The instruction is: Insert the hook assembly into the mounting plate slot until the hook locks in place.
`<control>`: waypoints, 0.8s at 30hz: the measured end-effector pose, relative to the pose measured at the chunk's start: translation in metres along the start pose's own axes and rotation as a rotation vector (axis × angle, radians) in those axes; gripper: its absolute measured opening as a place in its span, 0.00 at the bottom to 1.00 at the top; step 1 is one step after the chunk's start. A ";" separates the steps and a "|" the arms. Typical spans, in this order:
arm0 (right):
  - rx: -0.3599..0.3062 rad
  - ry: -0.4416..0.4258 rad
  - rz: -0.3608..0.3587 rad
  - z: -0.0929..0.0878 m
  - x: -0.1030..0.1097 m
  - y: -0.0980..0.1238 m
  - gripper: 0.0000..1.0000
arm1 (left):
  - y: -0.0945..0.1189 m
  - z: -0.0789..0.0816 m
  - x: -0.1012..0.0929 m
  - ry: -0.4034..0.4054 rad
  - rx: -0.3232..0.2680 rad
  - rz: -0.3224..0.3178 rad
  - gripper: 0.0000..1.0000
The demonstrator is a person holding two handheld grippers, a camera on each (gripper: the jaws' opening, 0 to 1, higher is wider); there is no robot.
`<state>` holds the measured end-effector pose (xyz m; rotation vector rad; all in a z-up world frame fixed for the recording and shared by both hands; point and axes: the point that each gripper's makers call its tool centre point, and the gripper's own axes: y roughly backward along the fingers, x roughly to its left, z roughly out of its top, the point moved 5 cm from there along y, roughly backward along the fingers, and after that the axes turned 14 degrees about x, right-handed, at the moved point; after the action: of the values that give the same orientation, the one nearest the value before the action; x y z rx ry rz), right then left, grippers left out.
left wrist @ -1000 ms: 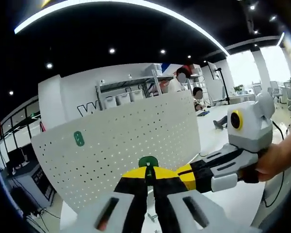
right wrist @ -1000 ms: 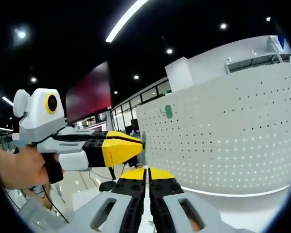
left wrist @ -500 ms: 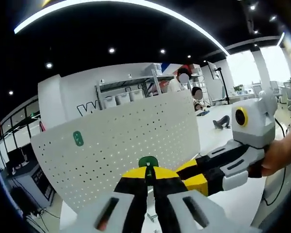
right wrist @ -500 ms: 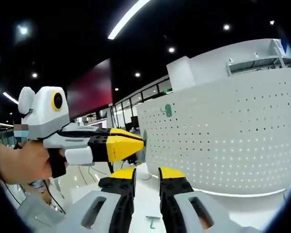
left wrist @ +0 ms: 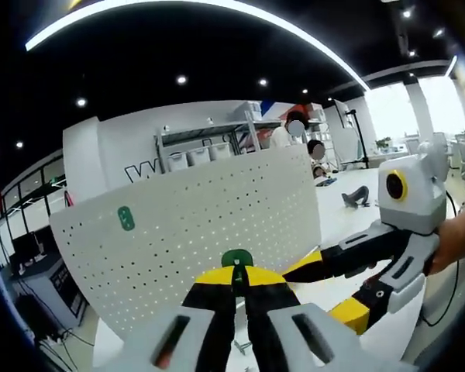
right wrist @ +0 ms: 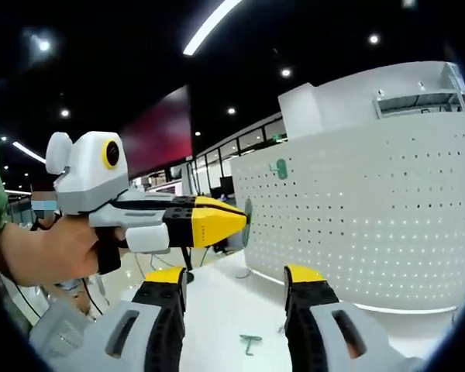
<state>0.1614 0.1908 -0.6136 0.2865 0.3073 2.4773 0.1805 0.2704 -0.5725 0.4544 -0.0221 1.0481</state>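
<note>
A white perforated mounting plate (left wrist: 194,225) stands upright on the table, also seen as the mounting plate (right wrist: 372,225). One green hook (left wrist: 125,218) is fixed high on its left; in the right gripper view the same green hook (right wrist: 281,168) shows. My left gripper (left wrist: 236,271) is shut on a green hook assembly (left wrist: 236,257), whose tip is against the plate. In the right gripper view the left gripper (right wrist: 234,222) presses the green hook assembly (right wrist: 248,211) to the plate's edge area. My right gripper (right wrist: 236,276) is open and holds nothing; in the left gripper view the right gripper (left wrist: 333,288) hangs beside the left one.
A small green part (right wrist: 250,341) lies on the white table (right wrist: 217,310) in front of the plate. Behind the plate stand shelves with bins (left wrist: 198,151) and two people (left wrist: 298,132). A hand (right wrist: 39,252) holds the left gripper.
My right gripper went from shut to wide open and drew back from the left gripper's tip. The left gripper stays shut on the green hook assembly at the plate.
</note>
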 end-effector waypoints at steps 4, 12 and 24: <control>0.027 0.022 0.000 -0.004 0.000 0.003 0.63 | -0.001 -0.001 0.000 0.006 -0.002 0.002 0.03; 0.081 0.057 0.002 -0.008 0.001 0.006 0.75 | -0.010 -0.004 0.002 0.022 0.004 0.005 0.03; 0.129 0.091 -0.007 -0.014 0.004 0.022 0.81 | -0.032 -0.022 0.005 0.048 0.025 0.006 0.03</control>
<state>0.1424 0.1739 -0.6200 0.2255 0.5069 2.4716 0.2059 0.2695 -0.6027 0.4523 0.0322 1.0659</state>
